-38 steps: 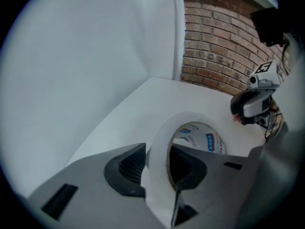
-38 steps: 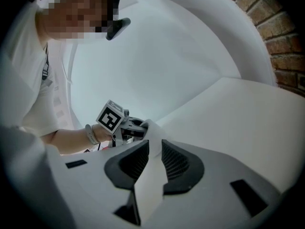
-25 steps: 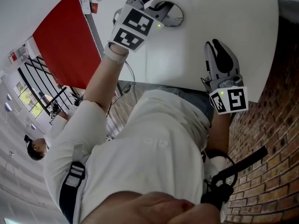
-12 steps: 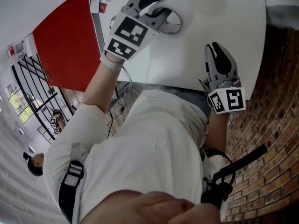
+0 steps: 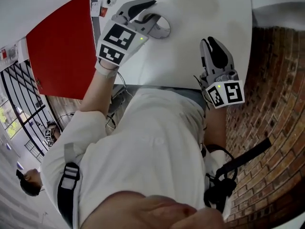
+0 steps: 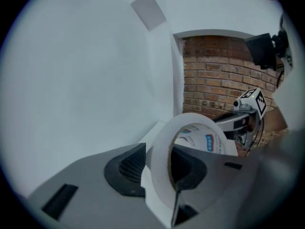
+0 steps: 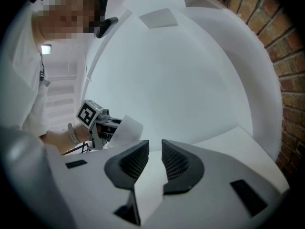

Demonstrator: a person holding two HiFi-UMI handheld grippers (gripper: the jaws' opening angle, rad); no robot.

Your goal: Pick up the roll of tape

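Note:
The roll of tape is a white ring with a printed core. In the left gripper view the tape's rim stands upright between the two dark pads. My left gripper is shut on that rim and holds the roll clear of the white table. In the right gripper view the left gripper shows with the tape at its tip. My right gripper hovers to the right over the table's near edge, its pads close together with nothing between them.
A red panel stands left of the table. Brick lies at the right, past the table's edge. A second person is at the lower left, and another person stands beyond the table.
Both grippers have risen, the left one carrying the tape up off the table. In the head view both hands have drifted left. The jaws have kept their grip.

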